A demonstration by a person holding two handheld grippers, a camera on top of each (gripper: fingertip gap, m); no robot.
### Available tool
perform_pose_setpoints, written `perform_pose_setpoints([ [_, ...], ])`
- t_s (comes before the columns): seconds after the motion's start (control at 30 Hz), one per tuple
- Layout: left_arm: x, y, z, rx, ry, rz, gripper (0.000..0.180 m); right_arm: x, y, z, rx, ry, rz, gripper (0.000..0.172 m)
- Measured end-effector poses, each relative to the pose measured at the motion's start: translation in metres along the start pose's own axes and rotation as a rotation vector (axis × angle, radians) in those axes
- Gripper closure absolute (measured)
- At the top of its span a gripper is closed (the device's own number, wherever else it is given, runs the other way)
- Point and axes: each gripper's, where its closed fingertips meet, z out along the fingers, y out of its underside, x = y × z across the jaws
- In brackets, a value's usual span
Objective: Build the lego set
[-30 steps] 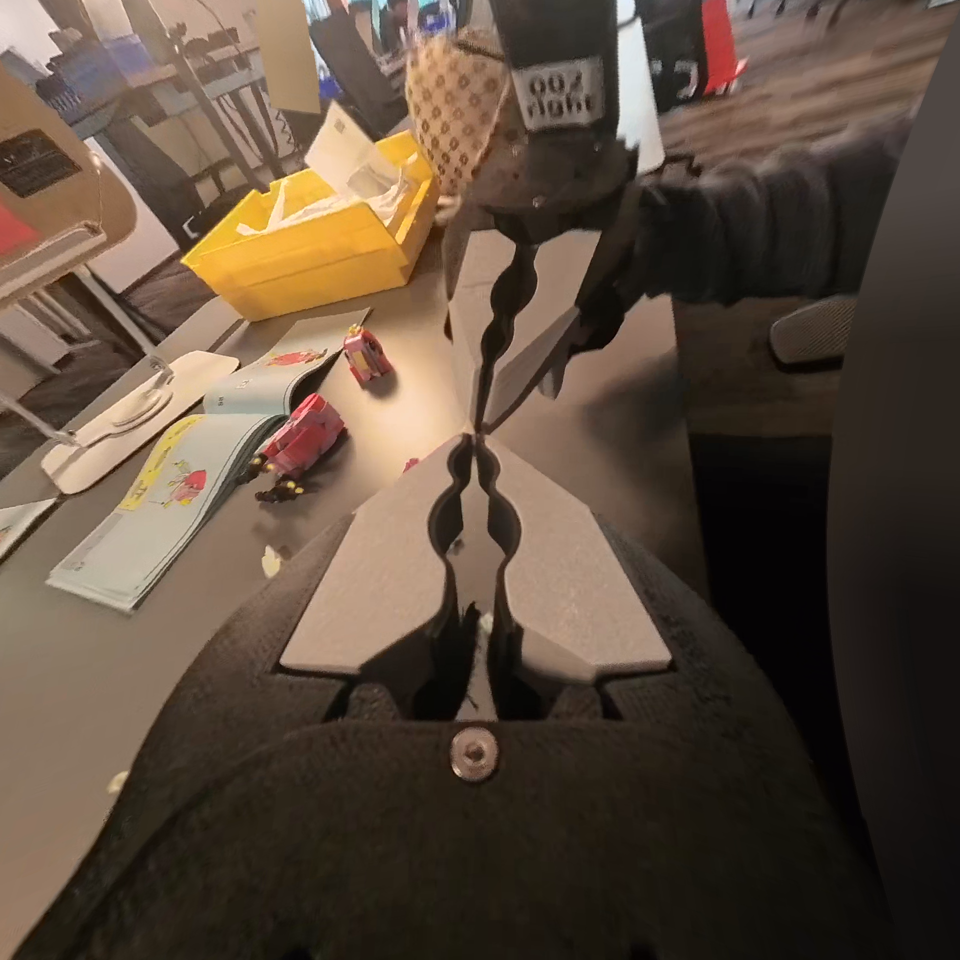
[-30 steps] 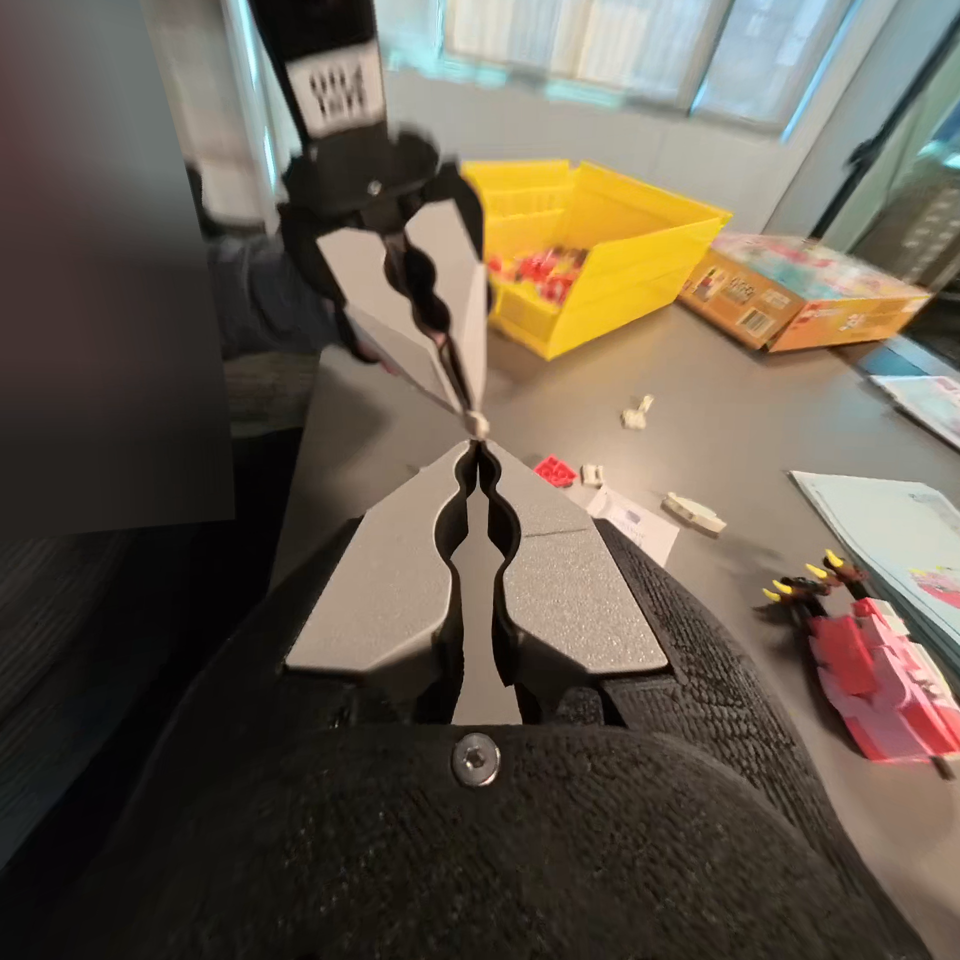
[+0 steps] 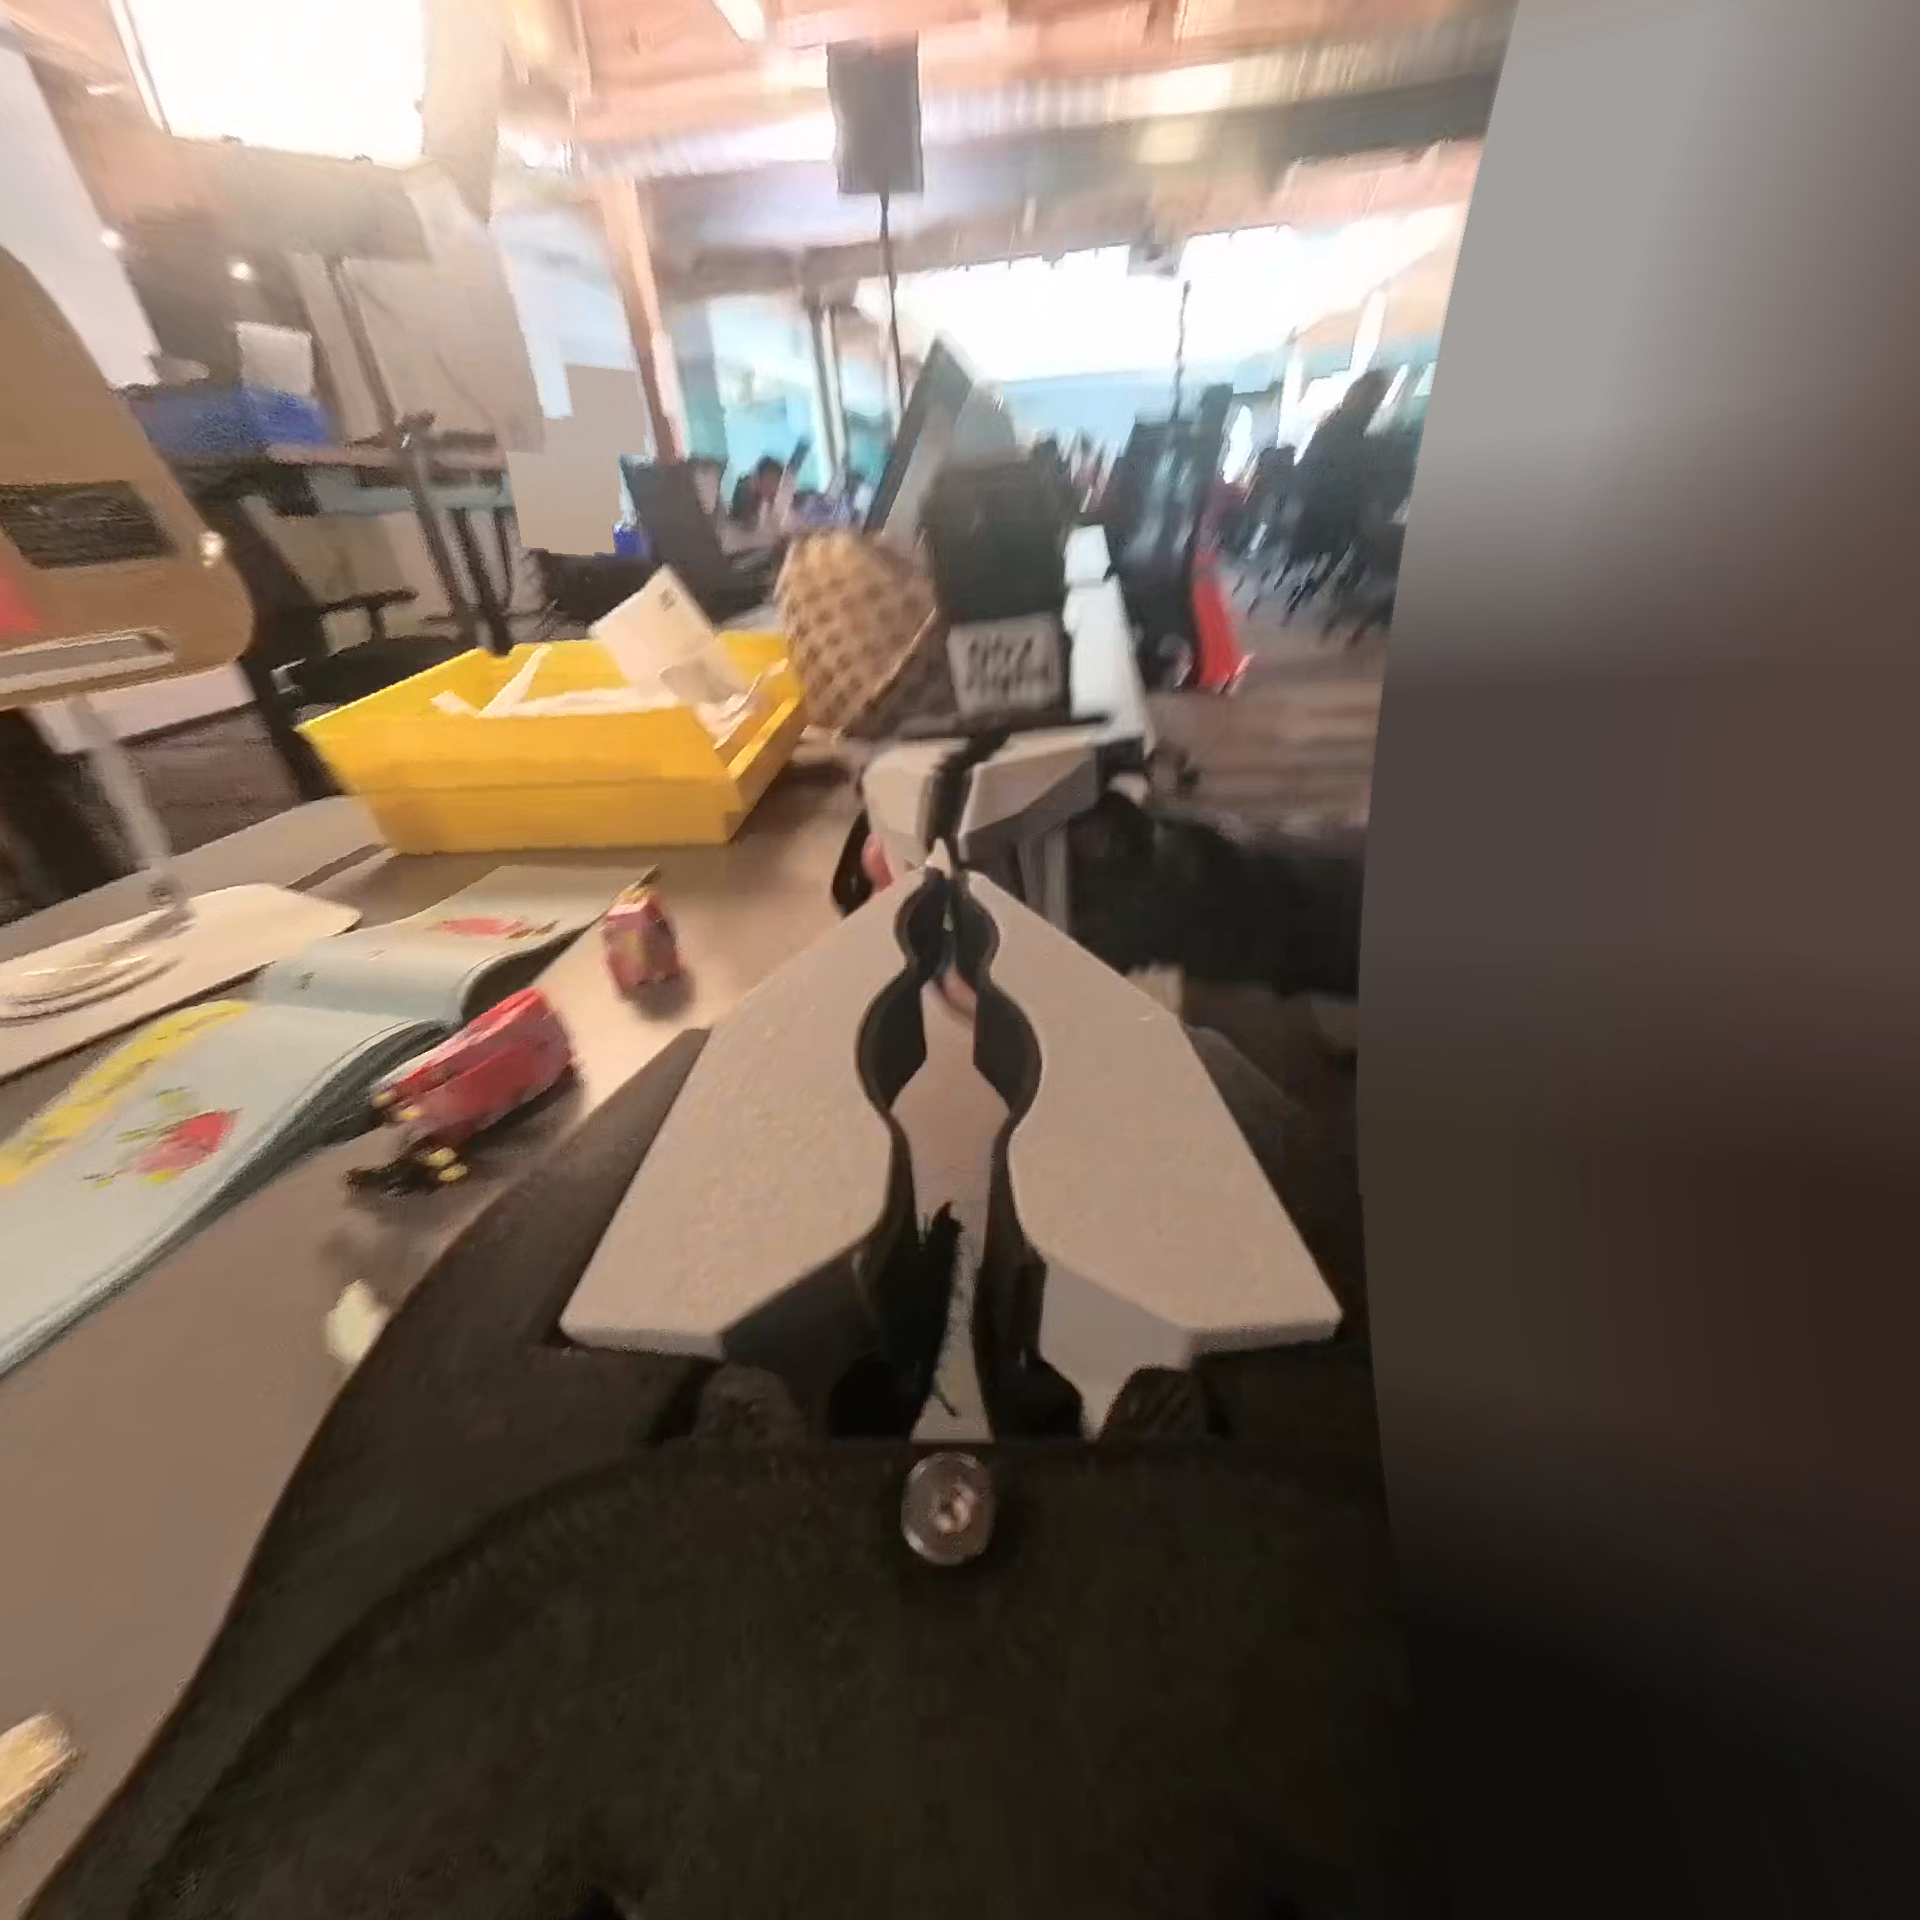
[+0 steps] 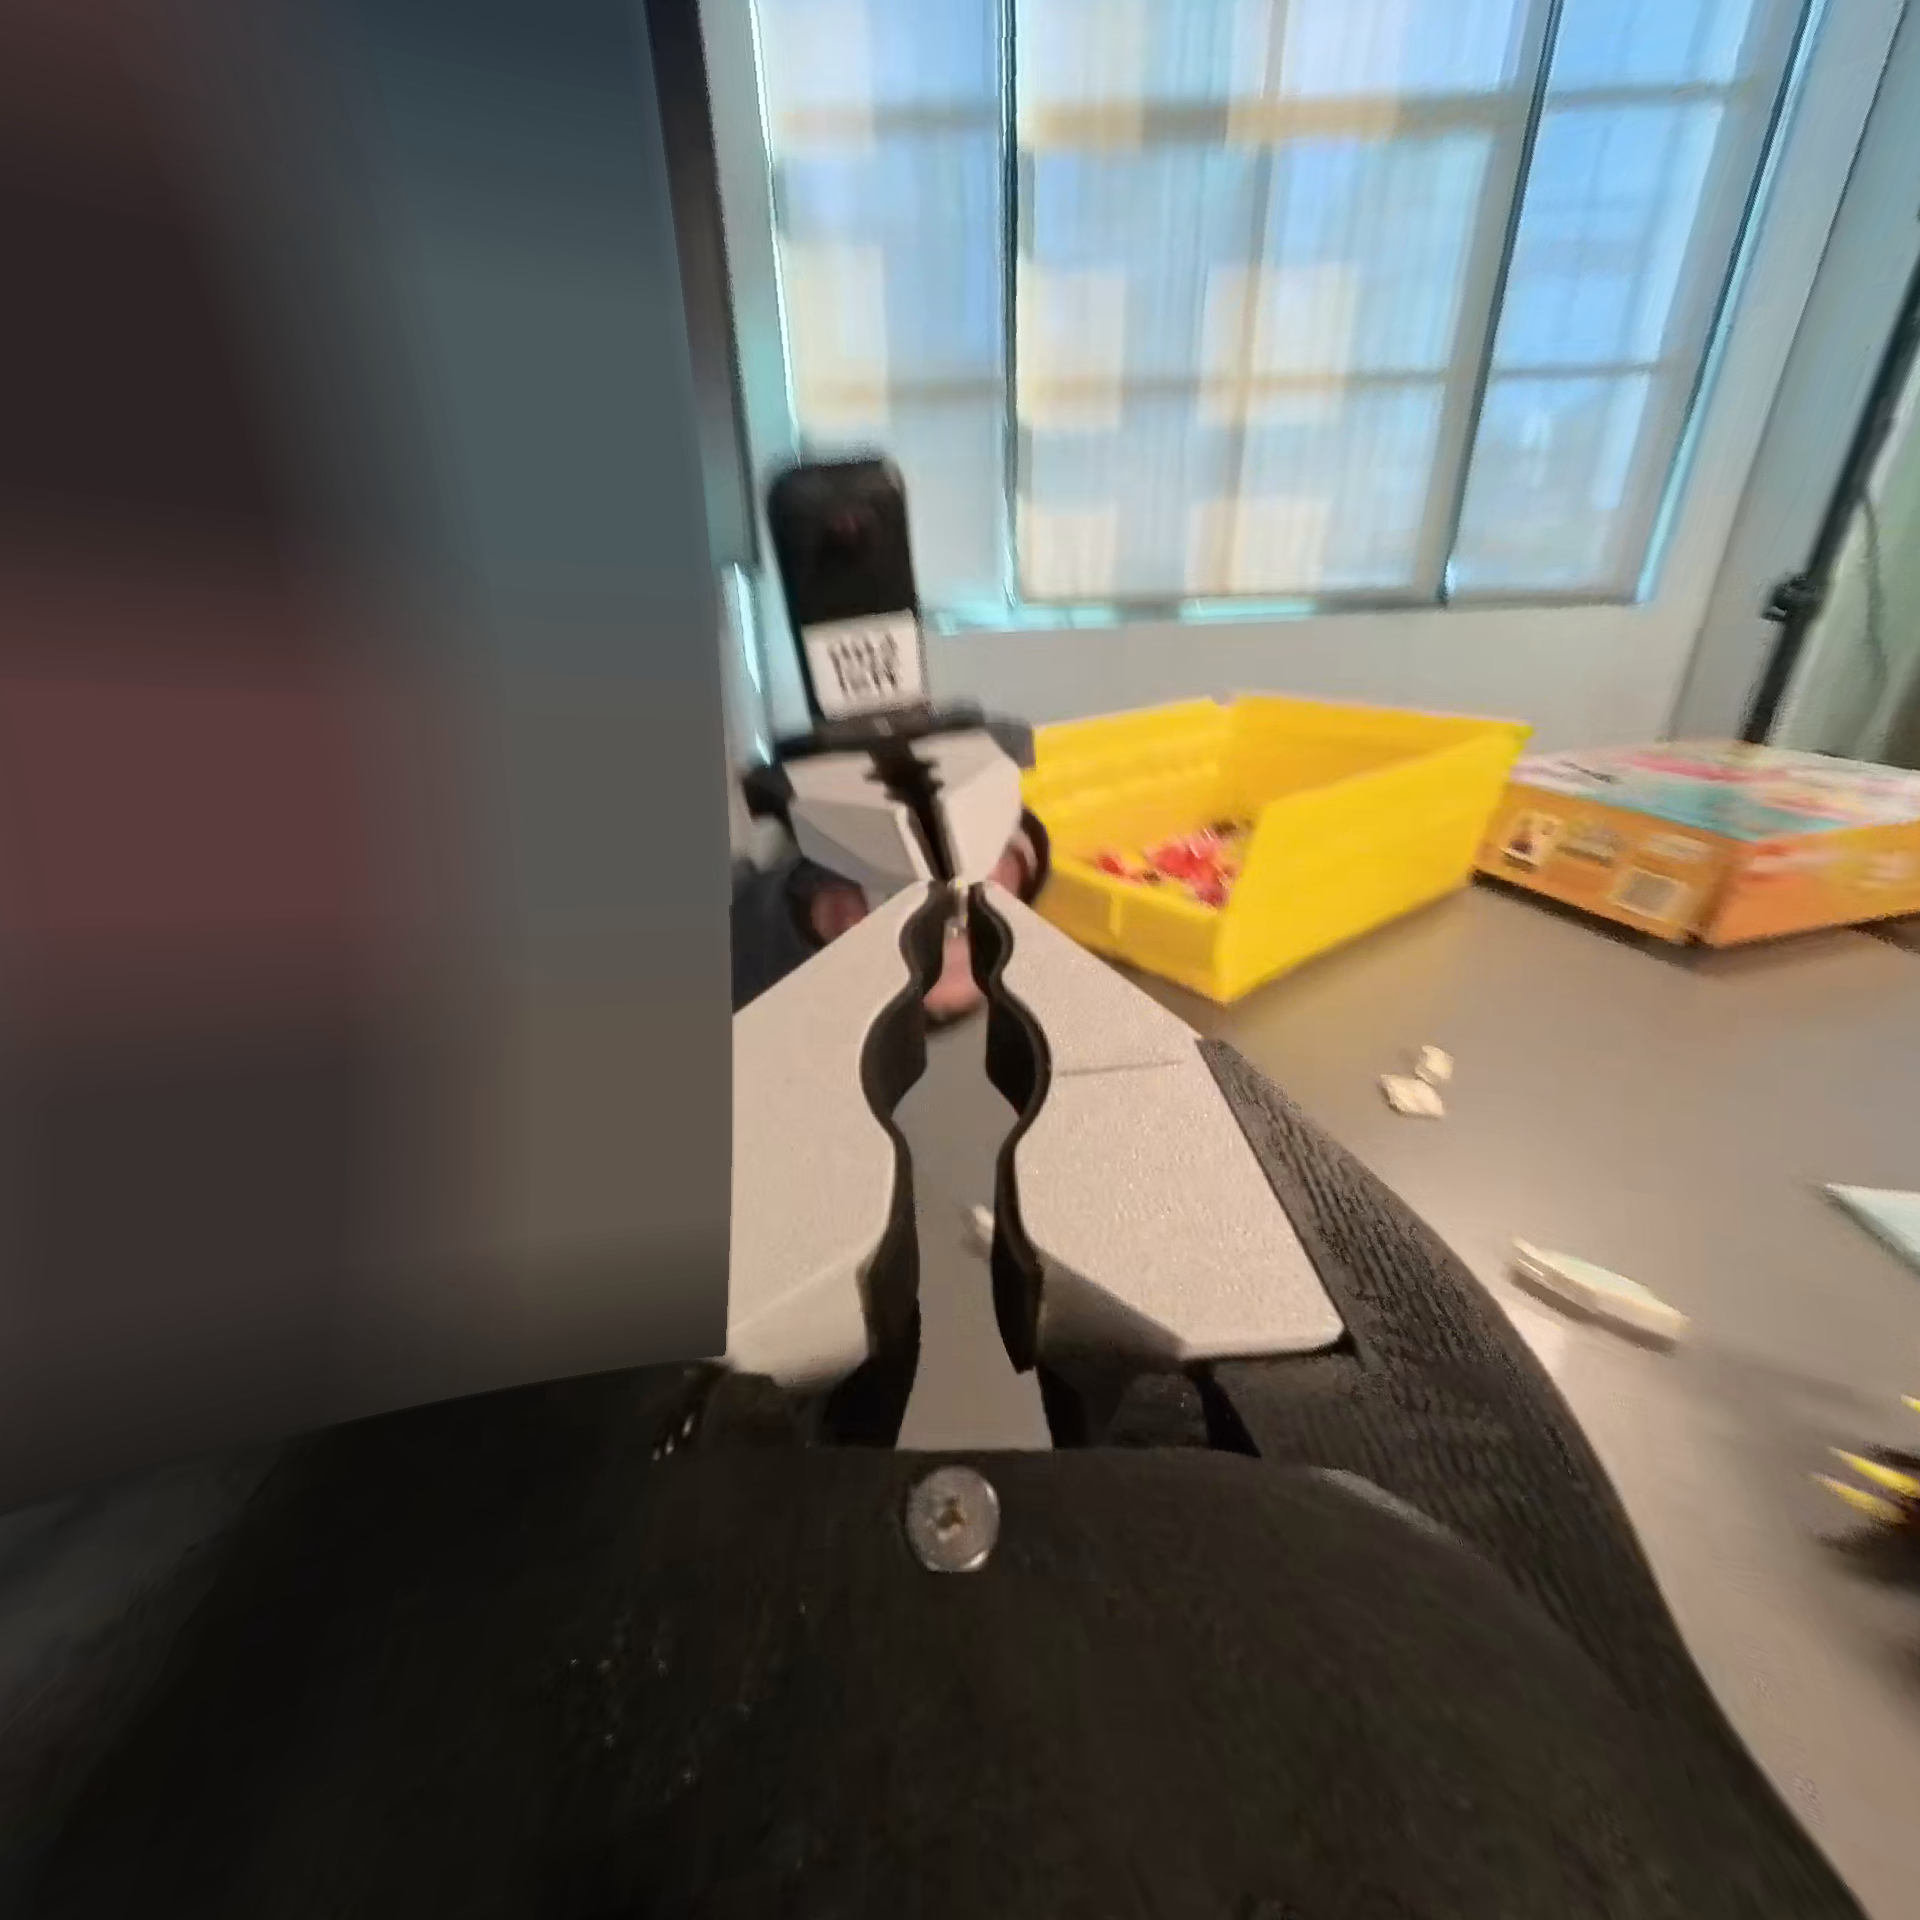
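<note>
Tiny pale piece (image 4: 952, 886) held in mid-air near the table (image 4: 1507, 1049) edge, between two tools meeting tip to tip.
Left tool (image 3: 948, 883) and right tool (image 4: 951, 902) both look closed on it. It is probably light, rigid and slippery, with only its ends to grip. Blur hides its shape and the pad contact; a yellow bin (image 4: 1351, 821) stands beyond.

Bright daylight from the windows (image 4: 1226, 312), blown-out glare upper left, heavy motion blur, wide-angle edge distortion
</note>
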Motion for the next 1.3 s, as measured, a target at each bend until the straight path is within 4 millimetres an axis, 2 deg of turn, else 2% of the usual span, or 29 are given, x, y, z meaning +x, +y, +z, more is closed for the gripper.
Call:
perform_pose_setpoints([
  [0.03, -0.002, 0.008, 0.0, -0.073, -0.029, 0.058, 0.18, 0.002, 0.008, 0.0, -0.086, 0.026, -0.064, 0.165],
  [0.13, -0.007, 0.035, -0.002, -0.307, -0.1, 0.22, 0.18, 0.008, 0.038, -0.002, -0.392, 0.083, -0.259, 0.157],
  [0.27, -0.006, 0.061, -0.001, -0.488, -0.098, 0.315, 0.18, 0.013, 0.071, -0.008, -0.71, 0.079, -0.431, 0.169],
  [0.37, -0.004, 0.068, 0.001, -0.513, -0.086, 0.305, 0.18, 0.015, 0.088, -0.012, -0.826, 0.057, -0.46, 0.168],
  [0.5, -0.015, 0.08, -0.004, -0.558, -0.142, 0.202, 0.18, 0.028, 0.107, -0.027, -0.955, 0.098, -0.403, 0.156],
  [0.57, -0.023, 0.086, -0.01, -0.582, -0.196, 0.104, 0.18, 0.037, 0.108, -0.038, -0.979, 0.156, -0.36, 0.153],
  [0.67, -0.029, 0.096, -0.019, -0.601, -0.256, -0.022, 0.16, 0.059, 0.106, -0.061, -0.984, 0.299, -0.298, 0.15],
  [0.77, -0.032, 0.101, -0.026, -0.589, -0.303, -0.052, 0.152, 0.085, 0.107, -0.089, -0.993, 0.465, -0.239, 0.145],
  [0.87, -0.031, 0.102, -0.031, -0.569, -0.312, -0.093, 0.151, 0.103, 0.113, -0.103, -0.959, 0.574, -0.138, 0.146],
  [1.03, -0.032, 0.105, -0.036, -0.553, -0.32, -0.155, 0.151, 0.115, 0.124, -0.102, -0.904, 0.634, 0.017, 0.15],
  [1.1, -0.031, 0.103, -0.035, -0.547, -0.308, -0.16, 0.151, 0.117, 0.126, -0.101, -0.903, 0.64, 0.043, 0.16],
  [1.13, -0.03, 0.102, -0.033, -0.542, -0.3, -0.153, 0.151, 0.117, 0.127, -0.1, -0.908, 0.639, 0.044, 0.166],
  [1.2, -0.027, 0.098, -0.029, -0.531, -0.28, -0.133, 0.15, 0.117, 0.126, -0.1, -0.918, 0.632, 0.036, 0.166],
  [1.3, -0.027, 0.092, -0.02, -0.508, -0.277, -0.137, 0.15, 0.107, 0.117, -0.085, -0.862, 0.562, -0.033, 0.166],
])
